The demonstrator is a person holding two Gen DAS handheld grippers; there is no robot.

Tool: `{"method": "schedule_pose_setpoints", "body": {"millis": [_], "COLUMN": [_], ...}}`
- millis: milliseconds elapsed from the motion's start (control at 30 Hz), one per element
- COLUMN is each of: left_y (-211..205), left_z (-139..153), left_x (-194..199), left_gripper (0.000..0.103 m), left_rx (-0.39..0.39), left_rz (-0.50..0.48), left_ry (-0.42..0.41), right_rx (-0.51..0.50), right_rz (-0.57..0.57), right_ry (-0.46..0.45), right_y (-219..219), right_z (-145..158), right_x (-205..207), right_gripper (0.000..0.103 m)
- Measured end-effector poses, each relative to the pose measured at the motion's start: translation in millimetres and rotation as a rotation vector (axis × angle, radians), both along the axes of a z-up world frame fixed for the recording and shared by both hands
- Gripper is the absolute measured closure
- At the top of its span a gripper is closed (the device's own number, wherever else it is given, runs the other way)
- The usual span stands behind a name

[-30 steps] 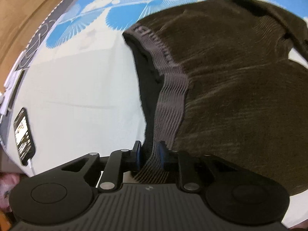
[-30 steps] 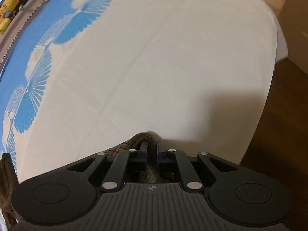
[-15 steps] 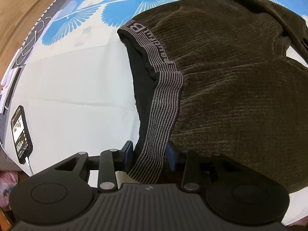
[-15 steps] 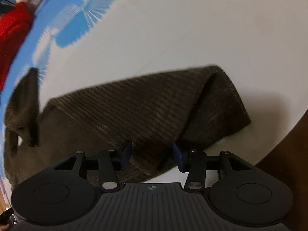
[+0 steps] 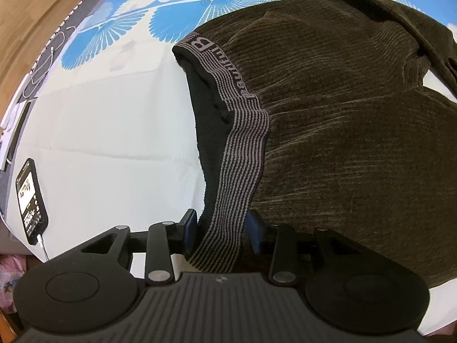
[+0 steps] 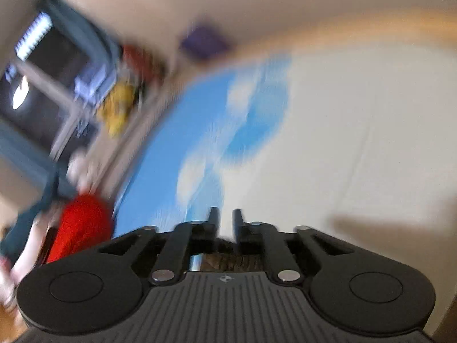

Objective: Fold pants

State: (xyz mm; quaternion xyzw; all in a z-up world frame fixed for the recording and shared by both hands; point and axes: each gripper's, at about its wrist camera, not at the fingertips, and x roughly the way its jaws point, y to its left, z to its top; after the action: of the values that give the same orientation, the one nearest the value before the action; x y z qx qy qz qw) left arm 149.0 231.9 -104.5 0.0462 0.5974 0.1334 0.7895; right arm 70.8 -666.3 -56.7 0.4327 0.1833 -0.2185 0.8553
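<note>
The left gripper (image 5: 221, 225) points steeply down at the waist of the dark brown corduroy pants (image 5: 342, 131), which lie spread on a bed sheet (image 5: 114, 143) that is white with a blue fan pattern. Its fingers (image 5: 190, 224) have just been opening and now stand parted, one on each side of the striped grey elastic waistband (image 5: 240, 165). The band runs between them, with a little slack on either side; the pads do not press on it. The waistband is turned up and shows the black lining of the pants beside it. The rest of the pants fills the right of the left wrist view, ribbed and lightly rumpled.

A phone (image 5: 30, 197) with its screen lit lies at the left edge of the bed, a cable plugged into its near end.

The right wrist view is heavily blurred. The right gripper (image 6: 225, 217) is up off the sheet, its fingers (image 6: 212, 218) a narrow gap apart after closing somewhat, with nothing between the tips. A strip of brown ribbed cloth shows below, behind the finger linkage. A red garment (image 6: 80, 223) lies at the left of that view, too smeared to name more closely.
</note>
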Motion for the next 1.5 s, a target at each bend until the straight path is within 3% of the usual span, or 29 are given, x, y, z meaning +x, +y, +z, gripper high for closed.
{"method": "schedule_pose_setpoints", "body": {"millis": [33,100,167,233,333,533,567,600,633,733,867,967,1033,1067,1167,1233,1333,1500], "left_y": [1,5,11,18,27,32,32,31,29,23,11,8,6,7,14,1,-32,-98], "left_z": [1,2,4,5,3,-6,-8,-9,-10,-5,12,10,7,9,35,49,65,78], "left_x": [0,-2,-3,-4,-6,-8,-9,-9,-10,-17,-34,-40,-38,-37,-33,-26,-14,16], "left_gripper": [0.057,0.057,0.056,0.054,0.052,0.050,0.050,0.052,0.065,0.092,0.094,0.103,0.103,0.100,0.093,0.084,0.084,0.084], "left_rx": [-0.009,-0.025,-0.055,-0.086,-0.130,-0.162,-0.162,-0.155,-0.131,-0.108,-0.066,0.015,0.115,0.118,0.017,-0.017,-0.028,-0.066], "left_rz": [0.001,0.011,0.045,0.082,0.122,0.151,0.145,0.134,0.114,0.054,-0.013,-0.033,-0.041,-0.040,0.011,-0.005,-0.076,-0.172], "left_ry": [-0.003,-0.011,-0.015,-0.021,-0.018,0.002,0.005,0.007,0.009,-0.009,-0.037,0.004,0.024,0.009,-0.119,-0.197,-0.280,-0.363], "right_rx": [-0.021,-0.012,0.030,0.040,-0.084,-0.133,-0.151,-0.171,-0.195,-0.200,-0.193,-0.193,-0.195,-0.208,-0.294,-0.395,-0.513,-0.718], "right_rz": [-0.018,0.002,0.073,0.131,0.201,0.266,0.276,0.284,0.293,0.287,0.173,0.170,0.177,0.187,0.135,0.102,0.140,0.400], "right_ry": [0.035,0.170,0.363,0.479,0.700,0.839,0.843,0.848,0.849,0.802,0.730,0.811,0.853,0.869,0.850,0.779,0.592,0.224], "right_y": [-3,-7,-6,-7,10,24,27,30,32,33,15,18,23,26,37,50,80,171], "right_z": [-1,-13,-36,-47,-62,-81,-82,-82,-81,-72,-54,-62,-68,-68,-54,-32,1,39], "right_x": [-1,4,15,16,29,29,28,30,30,26,12,12,18,20,26,29,32,54], "right_gripper": [0.052,0.053,0.053,0.054,0.054,0.053,0.055,0.067,0.077,0.083,0.083,0.083,0.081,0.079,0.076,0.074,0.072,0.072]}}
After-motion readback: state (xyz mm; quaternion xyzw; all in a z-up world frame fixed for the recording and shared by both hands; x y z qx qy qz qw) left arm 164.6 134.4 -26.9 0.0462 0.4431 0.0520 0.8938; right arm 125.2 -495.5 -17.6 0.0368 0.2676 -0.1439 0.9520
